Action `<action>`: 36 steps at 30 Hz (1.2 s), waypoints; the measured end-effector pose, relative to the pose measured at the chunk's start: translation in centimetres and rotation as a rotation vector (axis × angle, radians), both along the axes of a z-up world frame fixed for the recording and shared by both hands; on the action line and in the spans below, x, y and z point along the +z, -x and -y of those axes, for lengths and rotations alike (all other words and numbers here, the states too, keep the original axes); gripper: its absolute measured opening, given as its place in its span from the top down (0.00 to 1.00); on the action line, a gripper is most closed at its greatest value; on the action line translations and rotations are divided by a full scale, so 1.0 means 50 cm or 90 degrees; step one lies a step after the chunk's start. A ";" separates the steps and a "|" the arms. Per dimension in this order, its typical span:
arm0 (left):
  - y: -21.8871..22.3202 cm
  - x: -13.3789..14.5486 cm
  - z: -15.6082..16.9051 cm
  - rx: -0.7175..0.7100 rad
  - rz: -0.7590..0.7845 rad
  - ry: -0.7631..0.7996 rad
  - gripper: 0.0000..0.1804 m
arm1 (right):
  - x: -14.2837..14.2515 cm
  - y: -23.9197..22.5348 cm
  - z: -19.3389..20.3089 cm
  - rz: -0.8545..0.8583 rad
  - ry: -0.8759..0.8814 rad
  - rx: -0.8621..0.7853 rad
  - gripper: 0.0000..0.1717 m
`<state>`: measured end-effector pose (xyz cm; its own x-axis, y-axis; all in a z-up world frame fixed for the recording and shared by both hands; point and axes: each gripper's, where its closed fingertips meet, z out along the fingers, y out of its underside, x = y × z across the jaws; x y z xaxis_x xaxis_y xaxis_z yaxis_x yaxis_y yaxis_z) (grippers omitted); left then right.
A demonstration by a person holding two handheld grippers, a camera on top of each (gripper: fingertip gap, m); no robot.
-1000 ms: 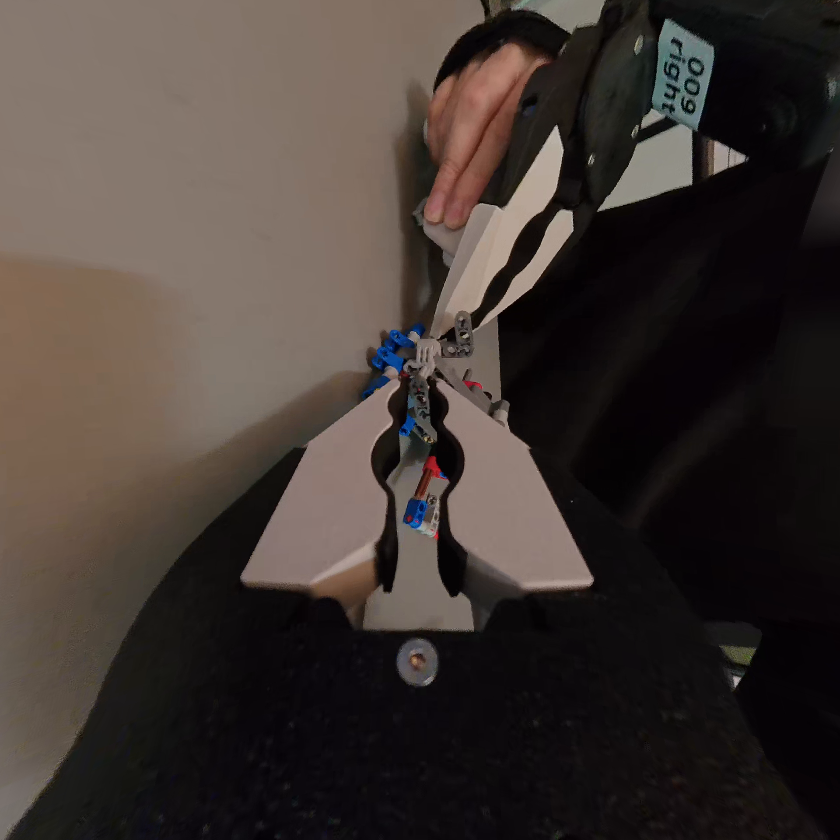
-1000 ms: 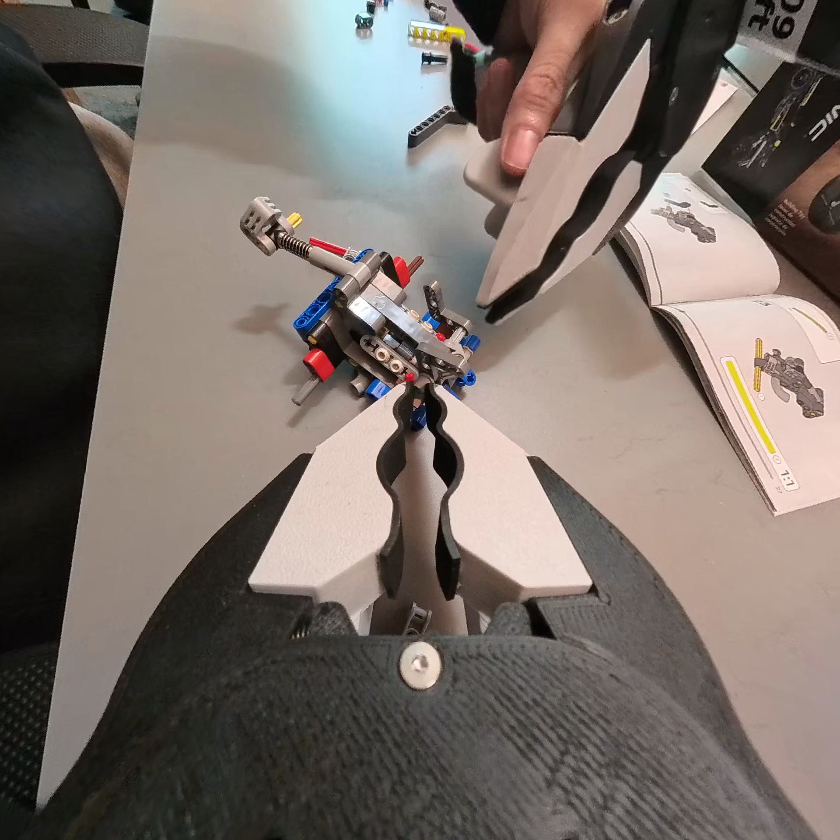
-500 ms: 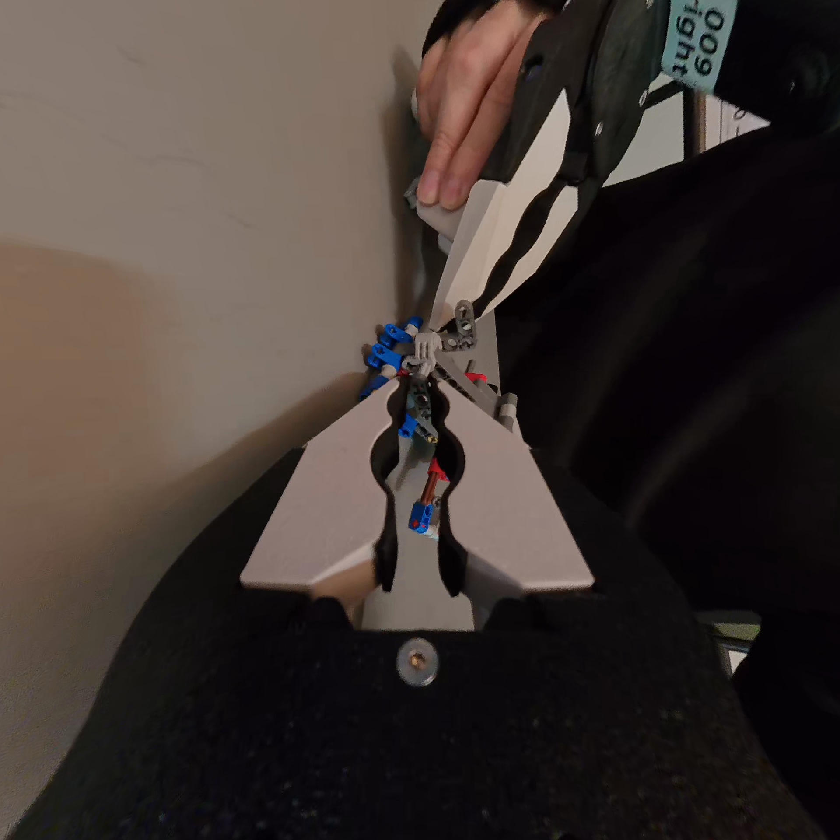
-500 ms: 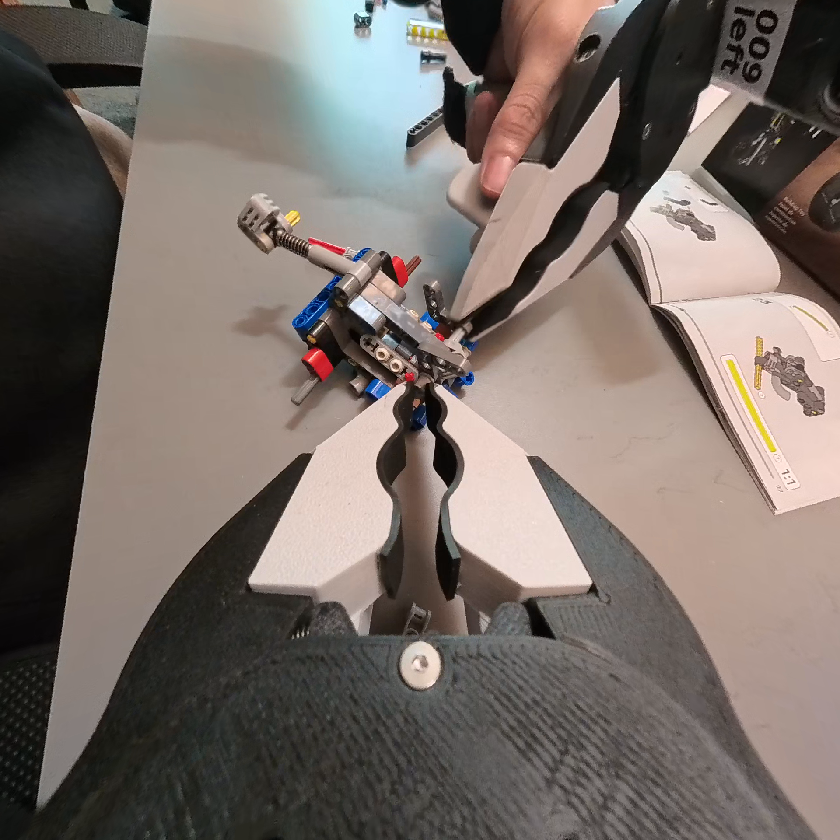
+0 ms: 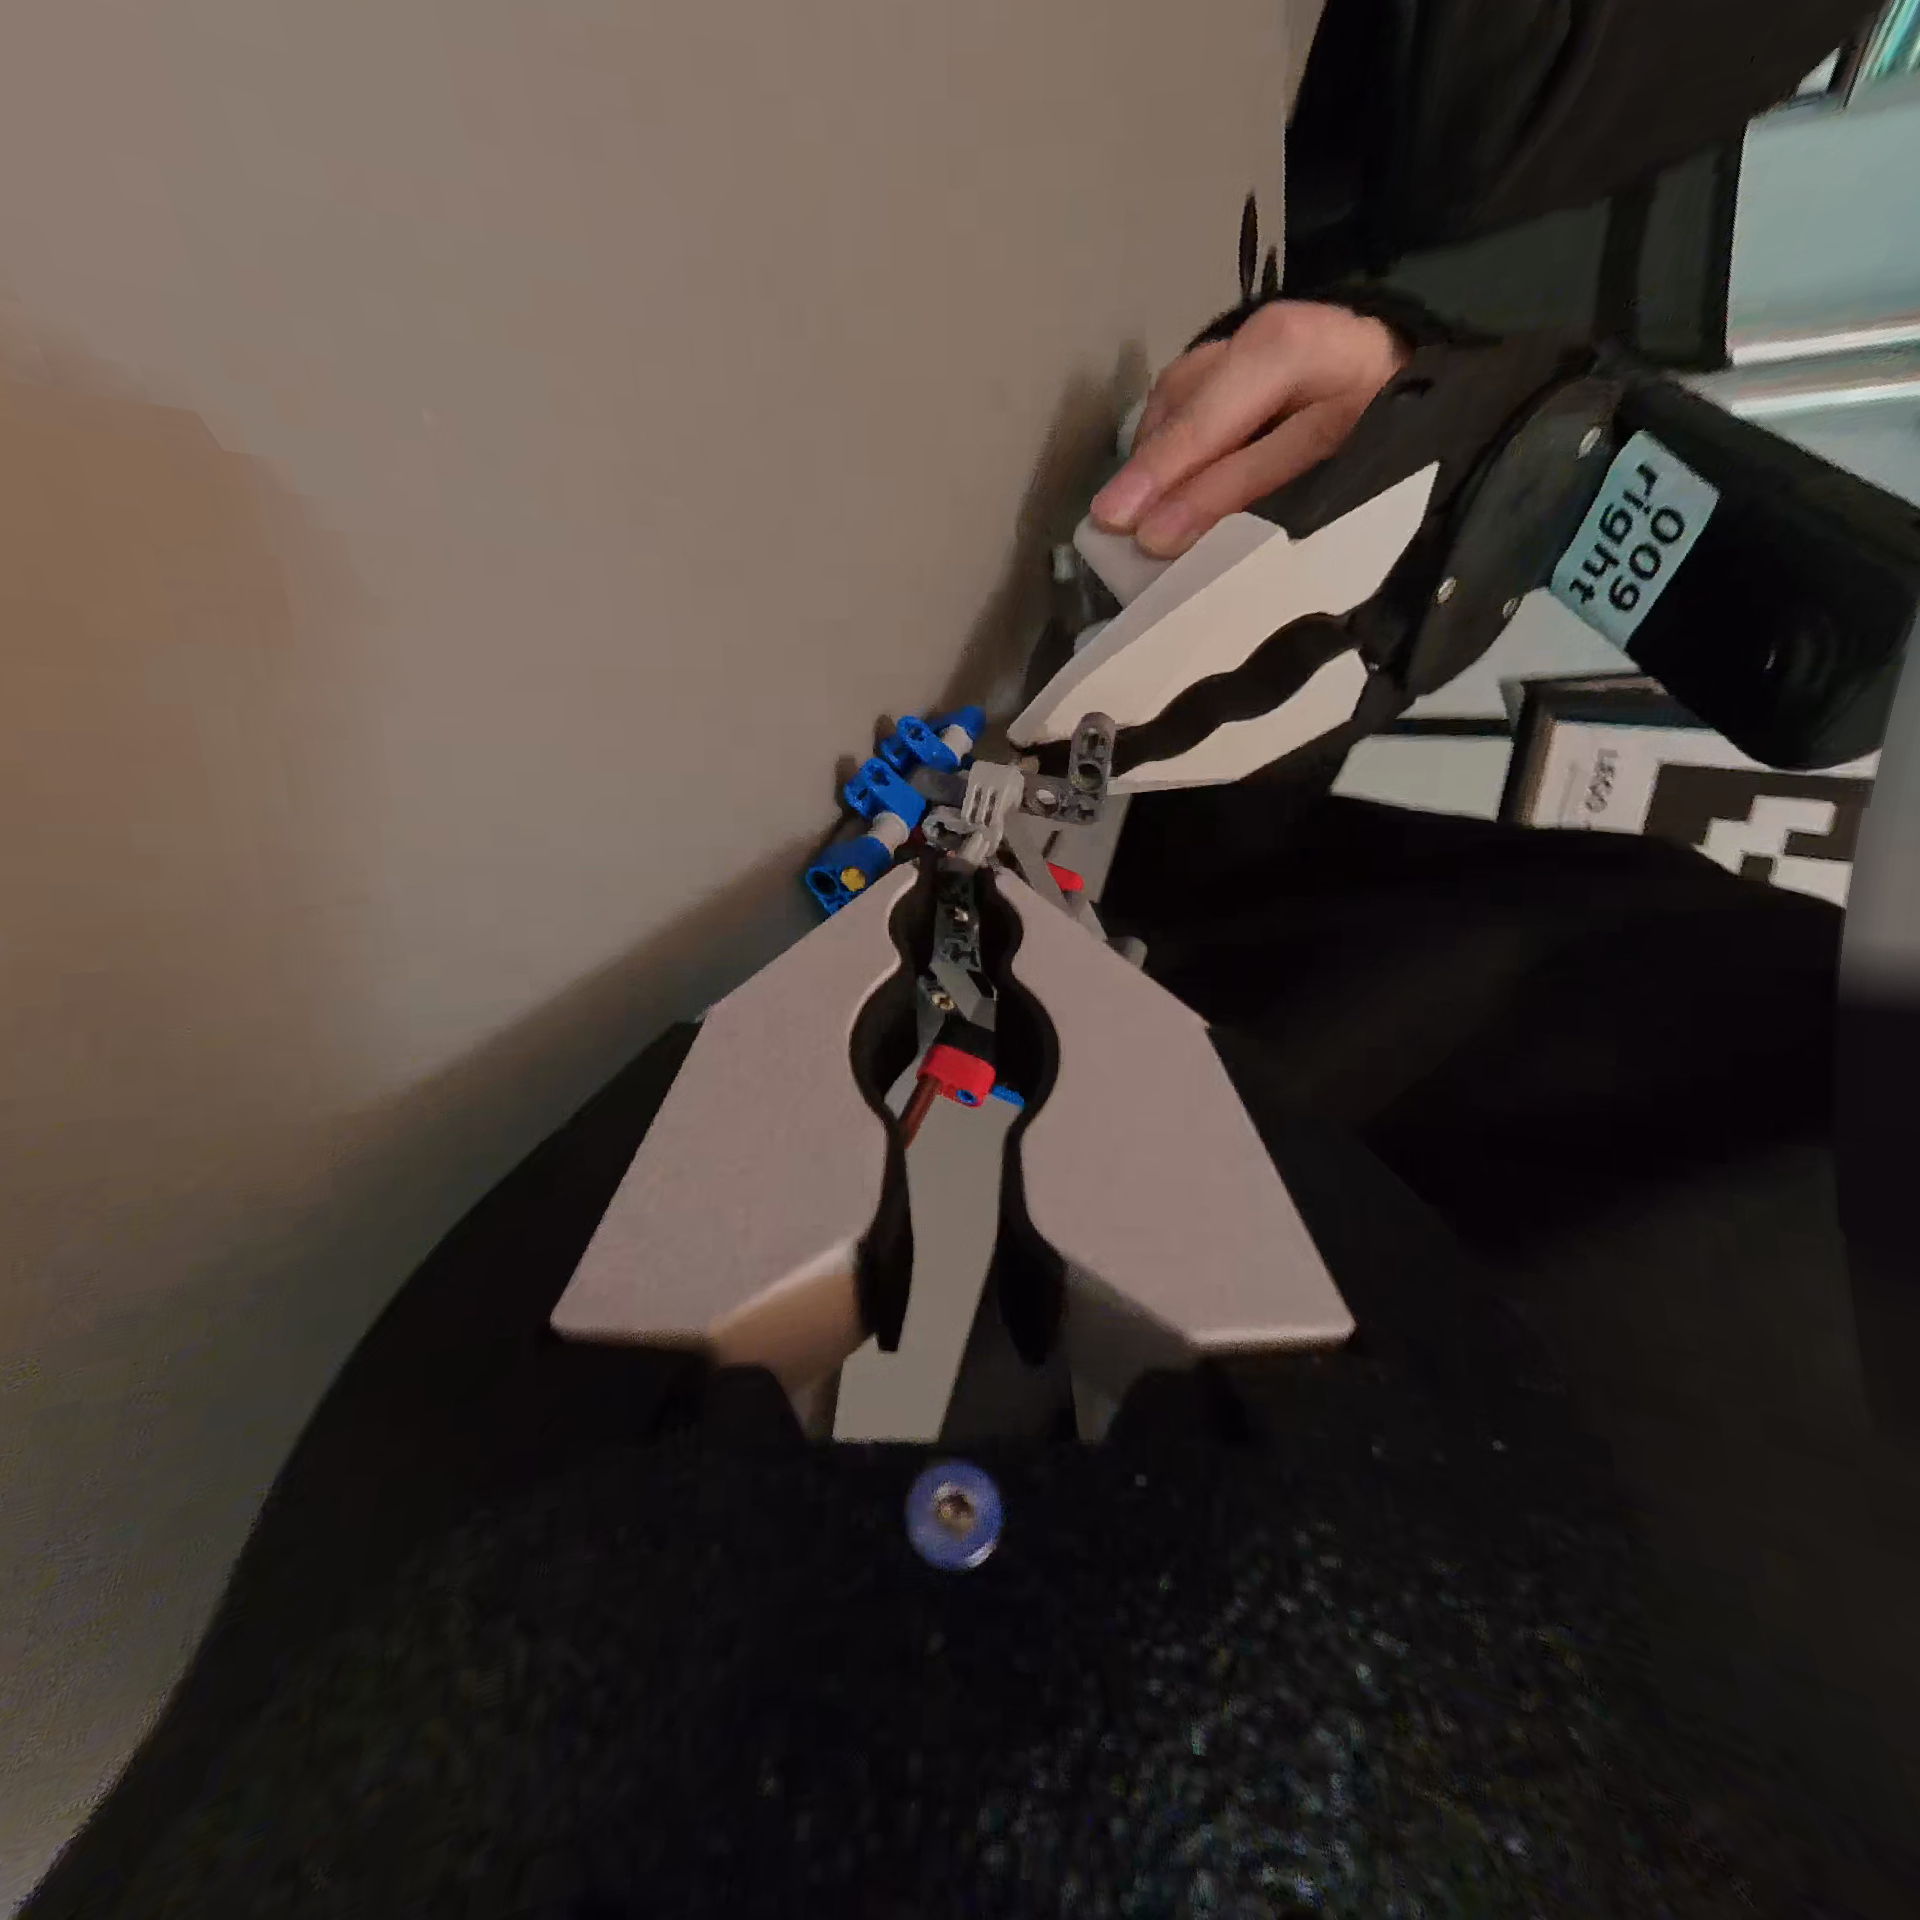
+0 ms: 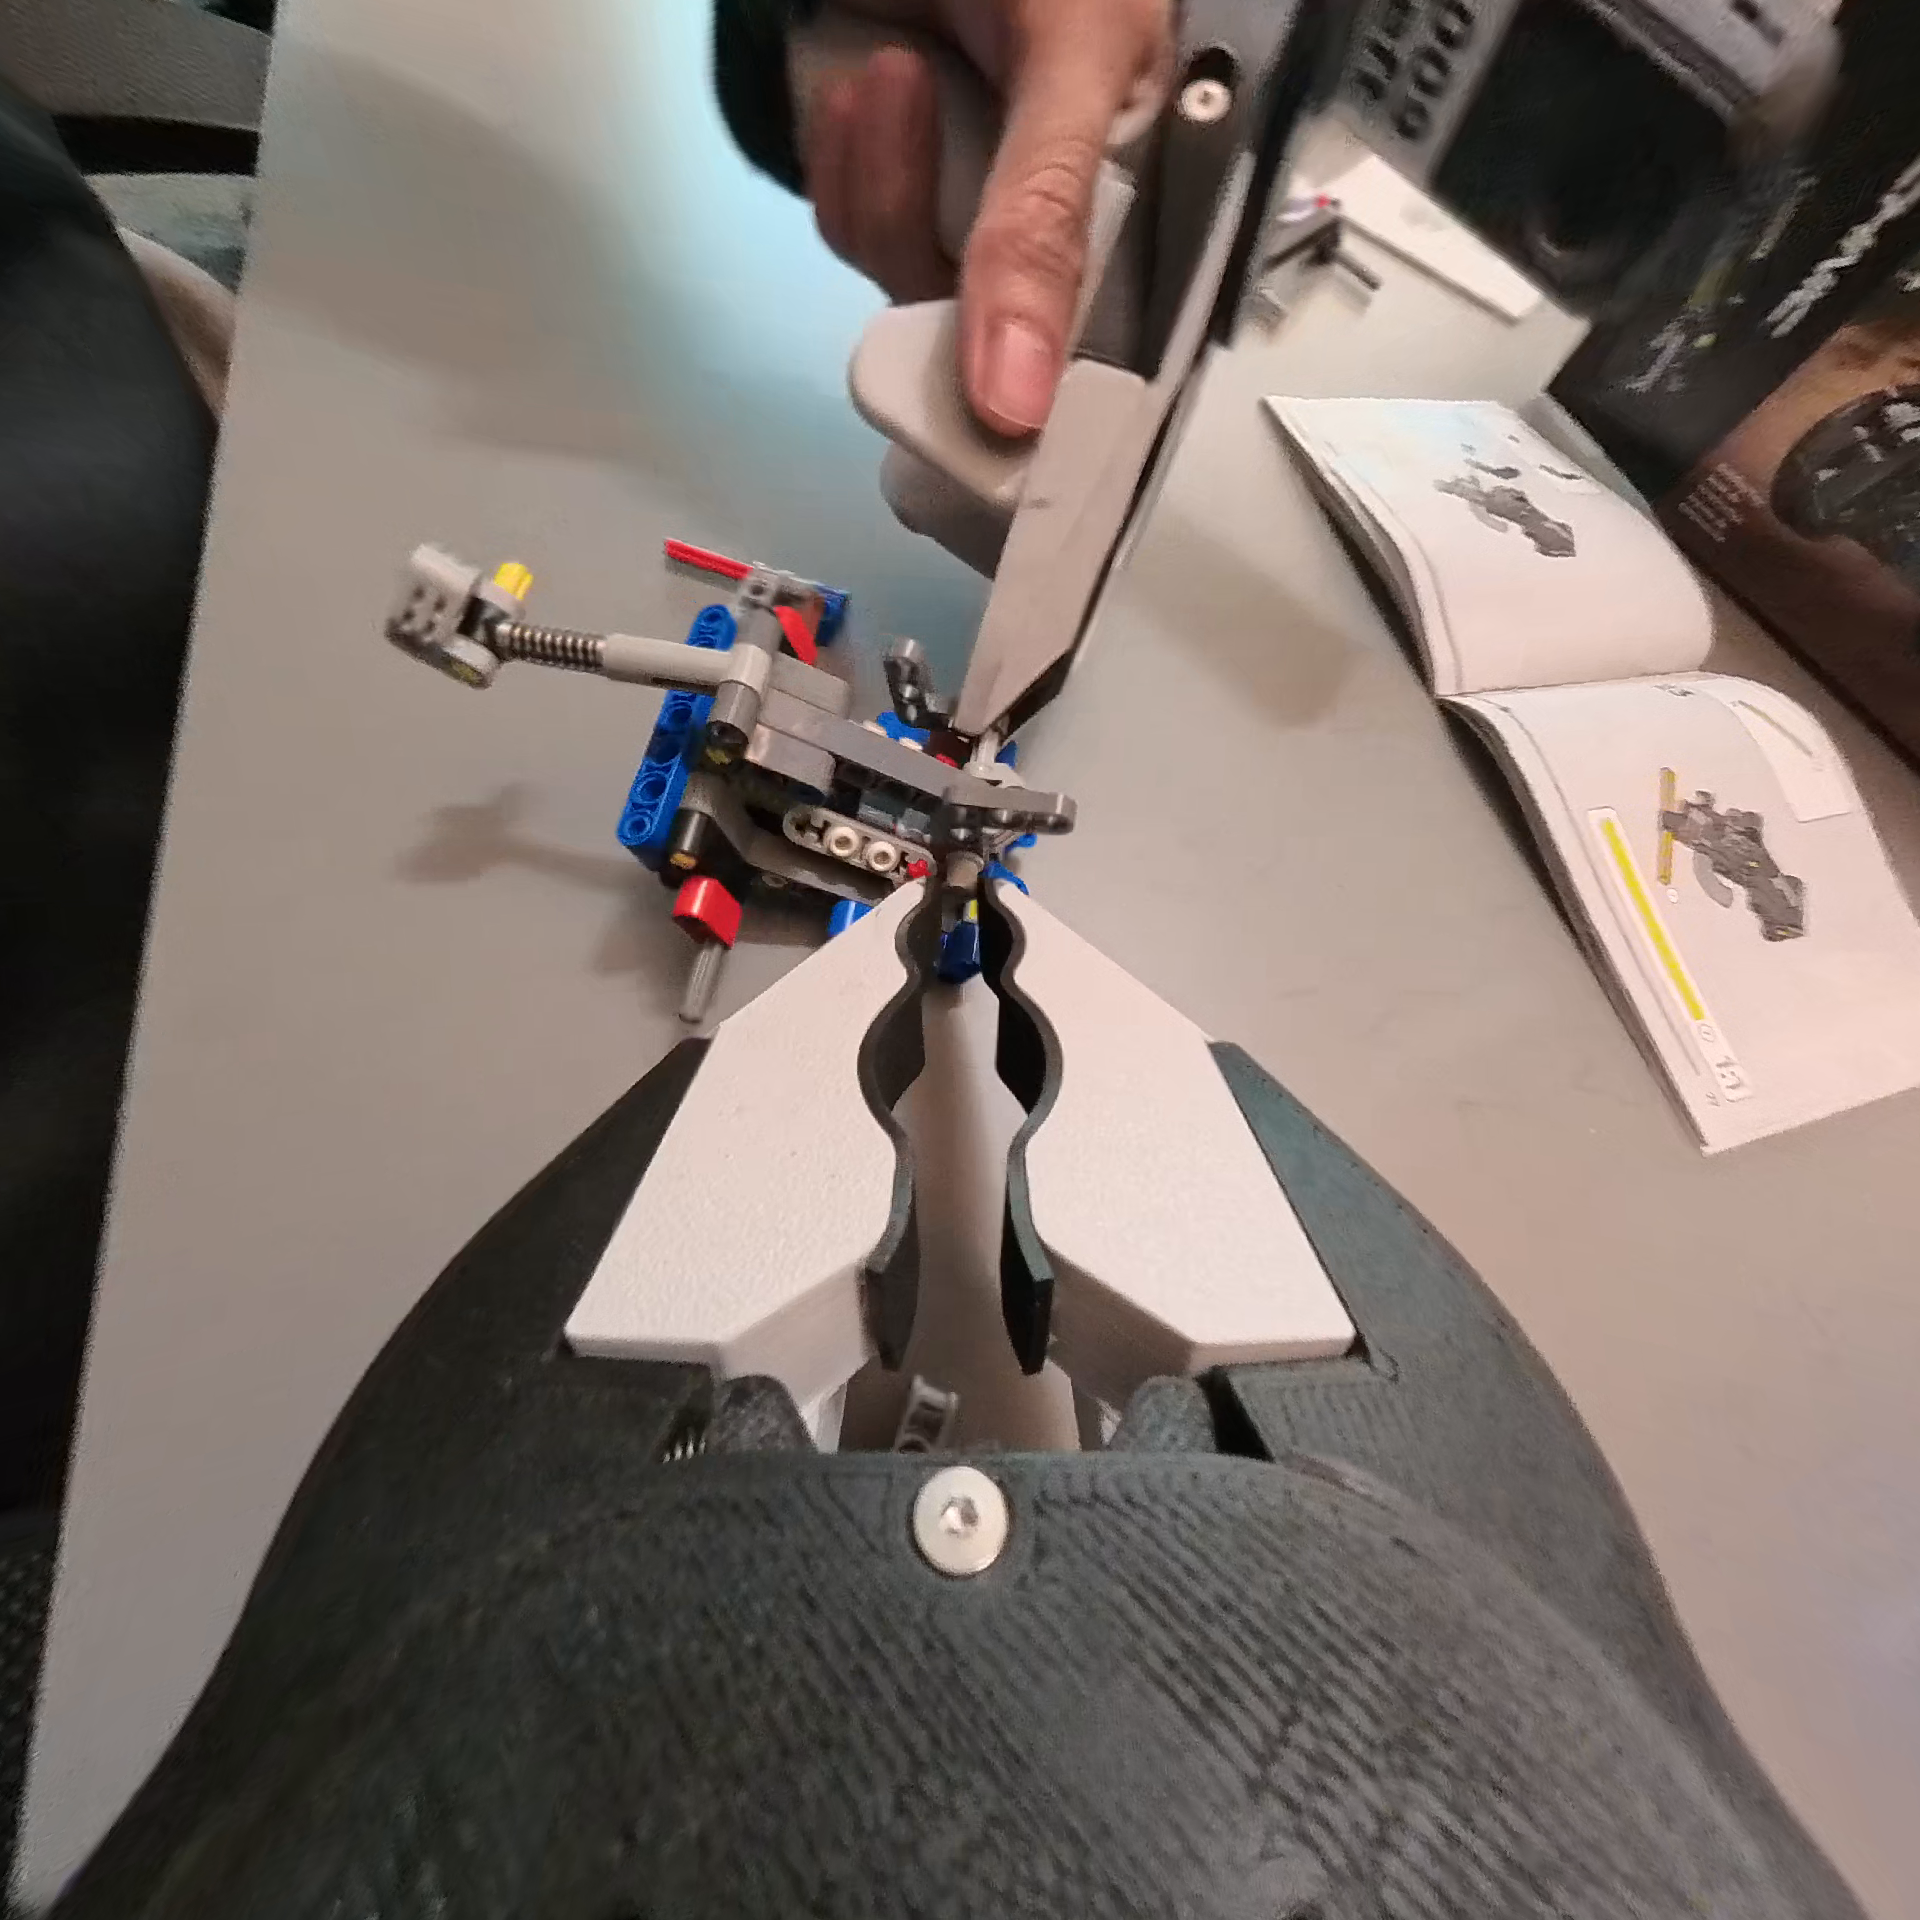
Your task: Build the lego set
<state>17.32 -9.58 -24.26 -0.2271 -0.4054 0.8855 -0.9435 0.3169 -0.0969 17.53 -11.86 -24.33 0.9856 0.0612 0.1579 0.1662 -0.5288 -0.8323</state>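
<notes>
Both tools are now on the brick model (image 6: 790, 748).

- Left tool (image 5: 958, 883): jaws narrow, pinched on a dark grey beam at the model's near end. A second ago it hung clear, up and to the right of the model. Half a second ago its tips had just reached the model. In the right wrist view it now comes down almost vertically, with a hand (image 6: 1018, 260) on its grip.
- Right tool (image 6: 961, 894): jaws narrow, nipping a small pin end under the dark grey cross beam. Same hold as before. In the left wrist view it has swung from steep to a flatter approach from the right.
- The model has turned since the earlier frames. The spring strut (image 6: 551, 644) pointed up and away to the left, and now lies nearly level, pointing left. The blue beam shows more edge-on.
- The model sits mid-desk (image 6: 416, 312) between the two tools. I can't tell whether its base is lifted off the surface or resting on it.
- The open instruction booklet (image 6: 1558, 623) and the dark box (image 6: 1818, 312) are off to the right, unmoved.

The current frames are motion-blurred, so I'm treating fine contact at the tips as approximate.
</notes>
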 end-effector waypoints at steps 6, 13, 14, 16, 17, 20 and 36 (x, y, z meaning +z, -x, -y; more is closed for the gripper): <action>-0.048 0.016 -0.034 0.213 0.145 0.004 0.98 | 0.056 -0.034 0.035 0.022 -0.065 -0.081 0.92; -0.042 0.021 -0.091 0.273 0.344 -0.035 0.96 | 0.080 -0.026 -0.058 -0.006 -0.049 -0.162 0.83; -0.038 0.023 -0.098 0.263 0.380 -0.039 0.95 | 0.070 -0.026 -0.072 -0.008 -0.038 -0.173 0.82; -0.032 0.046 -0.108 0.243 0.457 -0.010 0.95 | 0.061 -0.007 -0.098 -0.024 -0.022 -0.161 0.81; -0.029 0.052 -0.117 0.227 0.487 -0.008 0.94 | 0.059 -0.005 -0.106 -0.013 -0.007 -0.165 0.80; -0.032 0.052 -0.158 0.147 0.611 -0.069 0.91 | 0.047 -0.007 -0.117 0.076 0.058 -0.163 0.79; -0.062 0.001 -0.144 -0.216 0.872 -0.085 0.68 | -0.002 -0.021 -0.149 0.206 0.215 -0.198 0.93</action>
<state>20.45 -2.38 -24.22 -0.9638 -0.2195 -0.1514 -0.0058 0.5849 -0.8111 18.59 -4.39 -24.43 0.8698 -0.1245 0.4774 0.1788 -0.8224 -0.5401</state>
